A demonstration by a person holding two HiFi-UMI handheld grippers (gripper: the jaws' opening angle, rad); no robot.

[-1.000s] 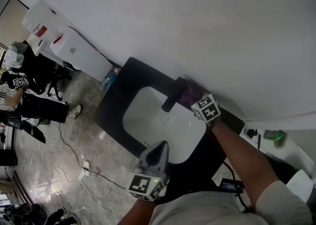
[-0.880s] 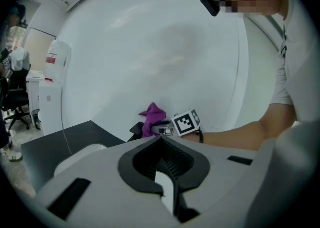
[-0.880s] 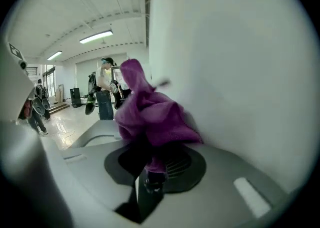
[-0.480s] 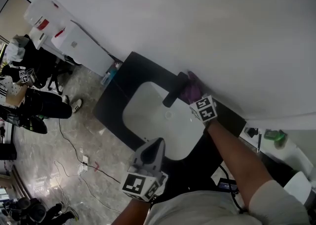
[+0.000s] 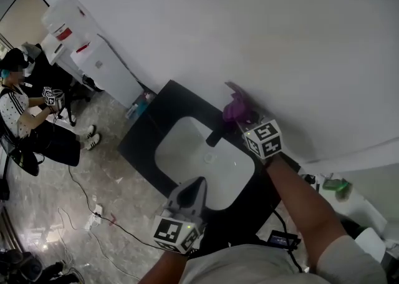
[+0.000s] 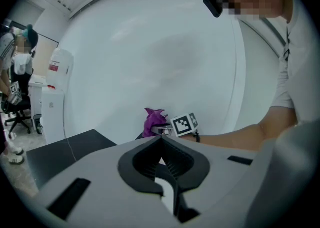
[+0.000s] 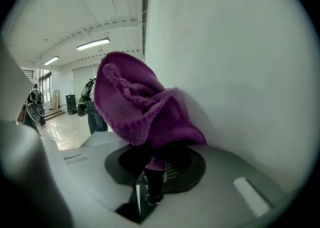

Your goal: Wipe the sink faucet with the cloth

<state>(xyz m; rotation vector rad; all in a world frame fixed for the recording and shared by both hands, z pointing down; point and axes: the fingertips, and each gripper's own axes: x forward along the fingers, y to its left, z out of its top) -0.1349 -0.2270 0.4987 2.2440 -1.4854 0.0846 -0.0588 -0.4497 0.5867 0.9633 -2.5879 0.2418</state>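
A purple knitted cloth (image 5: 237, 109) is bunched in my right gripper (image 5: 245, 120), which is shut on it. In the head view the cloth sits close to the white wall, just above and behind the black faucet (image 5: 215, 134). The faucet's spout reaches over the white sink basin (image 5: 187, 158), which is set in a black counter (image 5: 149, 128). The right gripper view is filled by the cloth (image 7: 140, 109), pinched between the shut jaws of the right gripper (image 7: 155, 164). My left gripper (image 5: 190, 192) hangs shut and empty over the counter's near edge. The left gripper view shows the left gripper (image 6: 161, 142) and, further off, the cloth (image 6: 154, 122).
The white wall (image 5: 280, 39) runs right behind the faucet. A white dispenser (image 5: 87, 52) stands left of the counter. A seated person (image 5: 19, 111) is at the far left. Cables (image 5: 93, 205) lie on the floor, and a green object (image 5: 336, 184) sits at the right.
The right gripper has carried the cloth a little up and back from the faucet's top toward the wall. The left gripper has stayed low by the counter's near edge.
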